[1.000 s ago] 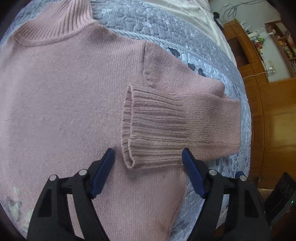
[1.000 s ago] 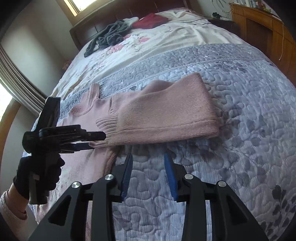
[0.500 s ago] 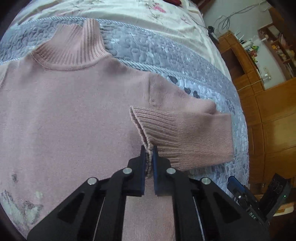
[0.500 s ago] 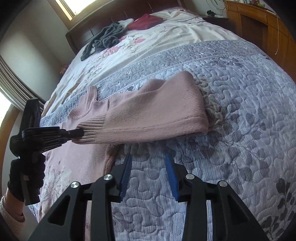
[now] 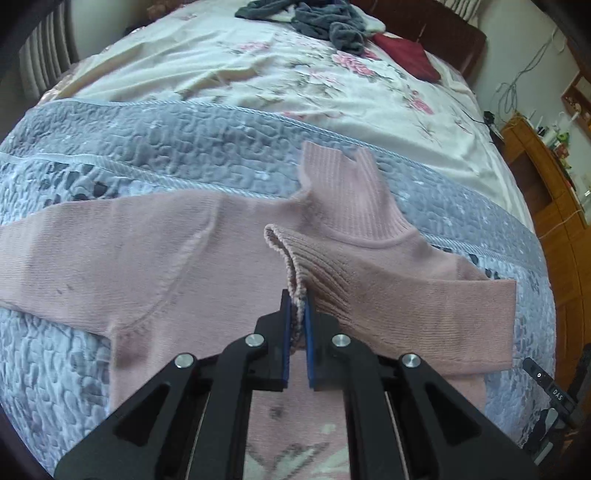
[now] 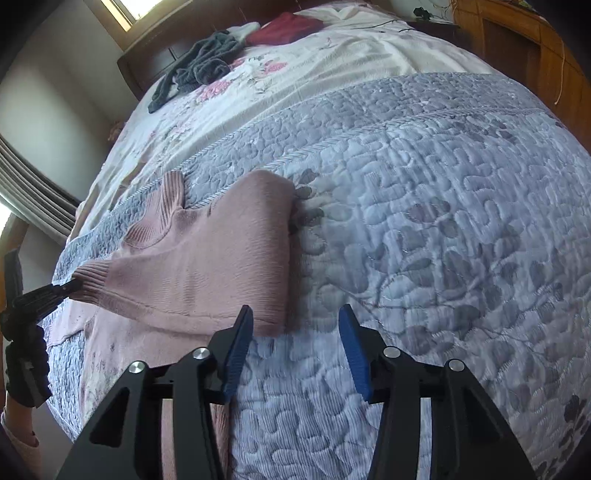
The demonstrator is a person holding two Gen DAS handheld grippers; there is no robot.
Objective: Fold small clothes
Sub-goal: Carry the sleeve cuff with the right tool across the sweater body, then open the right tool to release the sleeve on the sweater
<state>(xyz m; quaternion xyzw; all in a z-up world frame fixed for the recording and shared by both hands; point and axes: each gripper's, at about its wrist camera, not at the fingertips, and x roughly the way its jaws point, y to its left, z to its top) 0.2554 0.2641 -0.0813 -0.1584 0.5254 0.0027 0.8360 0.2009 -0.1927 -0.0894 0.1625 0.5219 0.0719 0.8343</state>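
Pink knit: we see a pink sweater (image 5: 207, 251) spread flat on the grey quilted bedspread (image 5: 155, 147), its ribbed turtleneck collar (image 5: 351, 199) pointing toward the floral sheet (image 5: 295, 74) beyond.
Left tongs: our left gripper (image 5: 296, 306) is pinched tight on the ribbed cuff (image 5: 291, 266) of one sleeve — the blue pads have the cuff's edge between them, and the cuff stands up off the sweater's chest.
Folded sleeve: the sleeve (image 5: 424, 314) attached to that cuff is doubled back across the sweater's body, its fold lying at the sweater's outer edge.
Other sleeve: the second sleeve (image 5: 55, 258) lies stretched straight out from the sweater's far shoulder, flat on the bedspread.
Right tongs: our right gripper (image 6: 295, 350) has its blue fingers (image 6: 238, 350) spread apart with nothing between them; it hovers over the bedspread just beside the sweater's folded sleeve edge, one finger overlapping that edge in the right wrist view — we cannot tell whether it touches.
Seen from the right: the left gripper (image 6: 72, 286) shows as a dark tip meeting the cuff, with a black-gloved hand (image 6: 26, 365) behind it.
Beyond the sweater: a grey garment (image 5: 325, 22) and a dark red cloth (image 5: 406, 55) lie at the headboard end, well apart from the sweater.
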